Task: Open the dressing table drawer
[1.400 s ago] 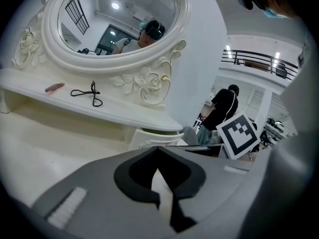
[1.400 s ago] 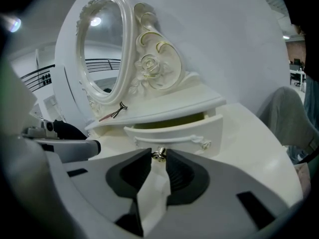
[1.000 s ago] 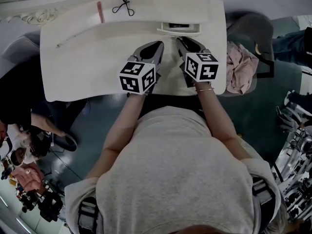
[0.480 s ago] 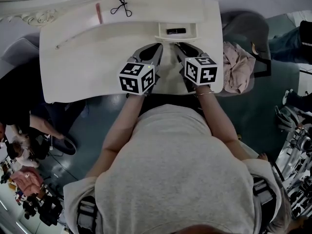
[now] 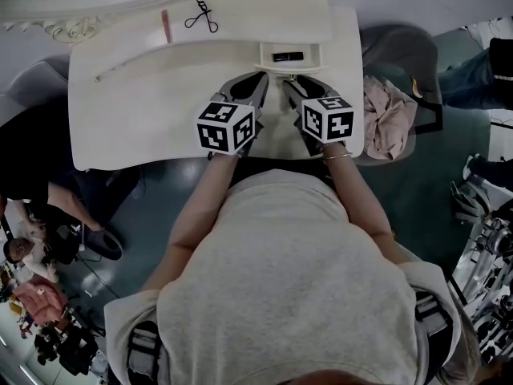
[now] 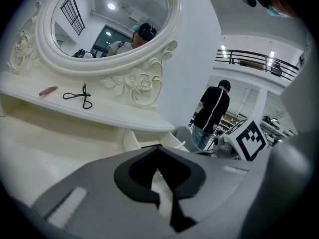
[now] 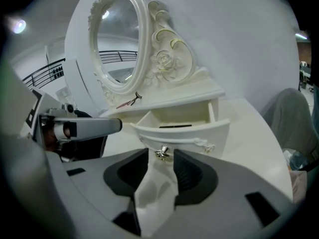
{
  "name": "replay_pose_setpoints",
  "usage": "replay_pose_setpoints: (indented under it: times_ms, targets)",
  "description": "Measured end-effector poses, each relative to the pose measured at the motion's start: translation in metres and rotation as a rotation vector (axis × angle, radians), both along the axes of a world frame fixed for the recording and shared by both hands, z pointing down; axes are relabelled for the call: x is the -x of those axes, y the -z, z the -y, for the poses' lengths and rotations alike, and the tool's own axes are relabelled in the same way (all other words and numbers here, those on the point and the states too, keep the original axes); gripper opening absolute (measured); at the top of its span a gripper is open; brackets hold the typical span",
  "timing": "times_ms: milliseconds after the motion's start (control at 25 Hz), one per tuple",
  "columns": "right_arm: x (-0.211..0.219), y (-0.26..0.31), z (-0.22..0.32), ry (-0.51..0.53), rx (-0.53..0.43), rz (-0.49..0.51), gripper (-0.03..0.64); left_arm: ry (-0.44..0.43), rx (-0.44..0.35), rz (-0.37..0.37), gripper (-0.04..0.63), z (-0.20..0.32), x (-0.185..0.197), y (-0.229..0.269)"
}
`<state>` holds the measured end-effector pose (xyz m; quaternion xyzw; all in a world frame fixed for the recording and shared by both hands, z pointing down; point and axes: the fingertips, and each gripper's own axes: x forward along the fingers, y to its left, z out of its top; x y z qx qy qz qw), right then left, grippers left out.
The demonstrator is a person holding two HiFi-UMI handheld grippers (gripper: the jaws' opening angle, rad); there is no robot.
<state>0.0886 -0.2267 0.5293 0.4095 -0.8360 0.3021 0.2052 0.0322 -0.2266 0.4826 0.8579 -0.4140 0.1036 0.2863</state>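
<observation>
Drawer (image 7: 179,126) of the white table (image 5: 160,103) stands pulled out, with a dark flat item inside. Right tool (image 7: 160,151) is just in front of the drawer, jaws apart, with the drawer's metal knob (image 7: 162,154) between the tips; contact unclear. Left tool (image 6: 156,148) sits left of the drawer over the table, jaws together, holding nothing.

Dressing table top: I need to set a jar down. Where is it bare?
The tabletop's left half is mostly bare, bordered by the shelf behind, the front edge and the left gripper. The shelf is free right of the eyelash curler. Crowded: the middle, where that gripper and the right gripper sit before the open drawer.
</observation>
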Motion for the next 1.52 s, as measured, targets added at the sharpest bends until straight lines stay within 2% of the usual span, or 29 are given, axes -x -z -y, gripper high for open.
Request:
replay_pose_setpoints:
  times_ms: [440,640,840,1080,1200,1520]
  targets:
    - [-0.007,0.032,0.001,-0.009,-0.054,0.07,0.129,0.007,-0.036,0.009,0.005,0.008,0.0,0.013]
    - [0.009,0.054,-0.003,0.048,-0.099,0.14,0.126,-0.009,-0.061,0.006,0.005,0.008,-0.003,0.021]
    - [0.009,0.072,-0.006,0.06,-0.161,0.136,0.093,-0.02,-0.086,-0.001,0.005,0.007,-0.008,0.027]
    - [0.001,0.099,-0.008,0.021,-0.25,0.145,0.012,-0.029,-0.108,0.008,0.006,0.005,-0.01,0.033]
    - [-0.001,0.105,-0.007,0.015,-0.276,0.144,0.009,-0.034,-0.12,0.028,0.005,0.001,-0.01,0.033]
    - [-0.004,0.098,-0.008,0.015,-0.266,0.129,0.009,-0.05,-0.141,0.058,0.005,-0.006,-0.012,0.035]
